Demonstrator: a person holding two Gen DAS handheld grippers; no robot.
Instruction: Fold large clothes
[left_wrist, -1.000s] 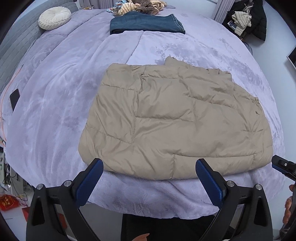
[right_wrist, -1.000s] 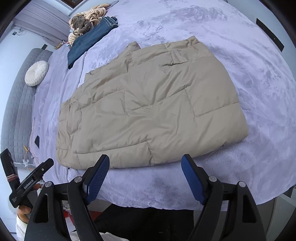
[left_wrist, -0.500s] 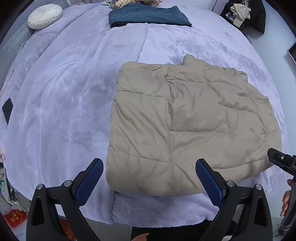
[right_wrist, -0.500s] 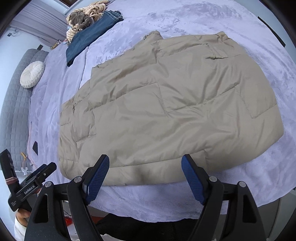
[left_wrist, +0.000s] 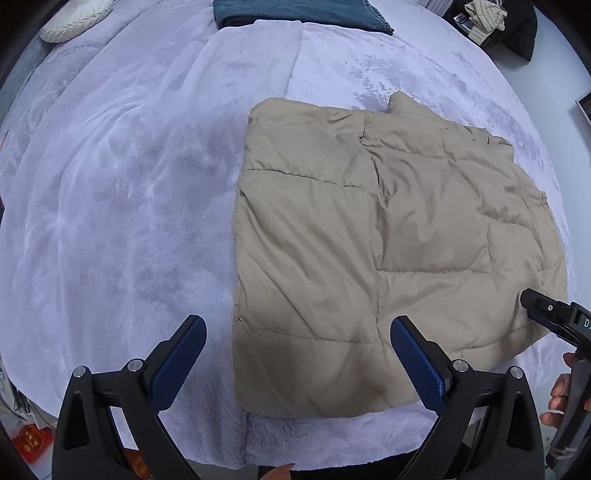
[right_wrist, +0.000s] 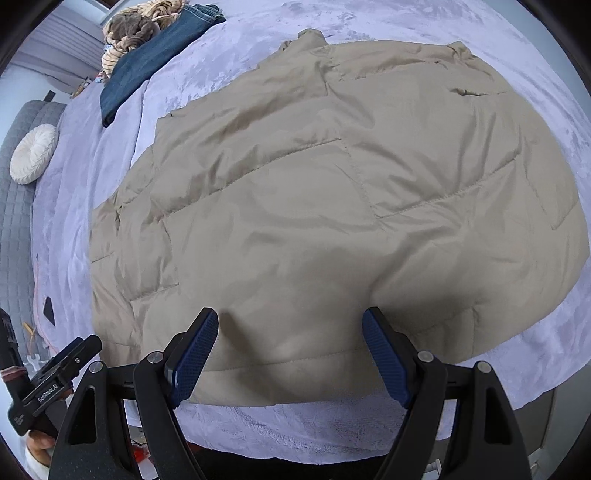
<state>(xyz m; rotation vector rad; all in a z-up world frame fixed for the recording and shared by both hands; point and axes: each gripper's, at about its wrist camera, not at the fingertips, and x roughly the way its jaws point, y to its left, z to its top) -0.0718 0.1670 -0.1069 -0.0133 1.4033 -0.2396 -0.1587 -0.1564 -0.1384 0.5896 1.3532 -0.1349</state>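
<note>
Left wrist view: looks steeply down over the left tool (left_wrist: 297, 363) from the bed's near edge, onto the near left corner of the tan jacket (left_wrist: 388, 258) and a wide stretch of lilac blanket (left_wrist: 122, 206).

Right wrist view: same steep downward aim from further right, closer in; right tool (right_wrist: 290, 356) low over the jacket's near hem (right_wrist: 295, 363).

Shared: jacket, blanket, folded jeans (left_wrist: 299, 13) and round white cushion (right_wrist: 33, 153) at the far side. Each view catches the other tool at its frame edge.
</note>
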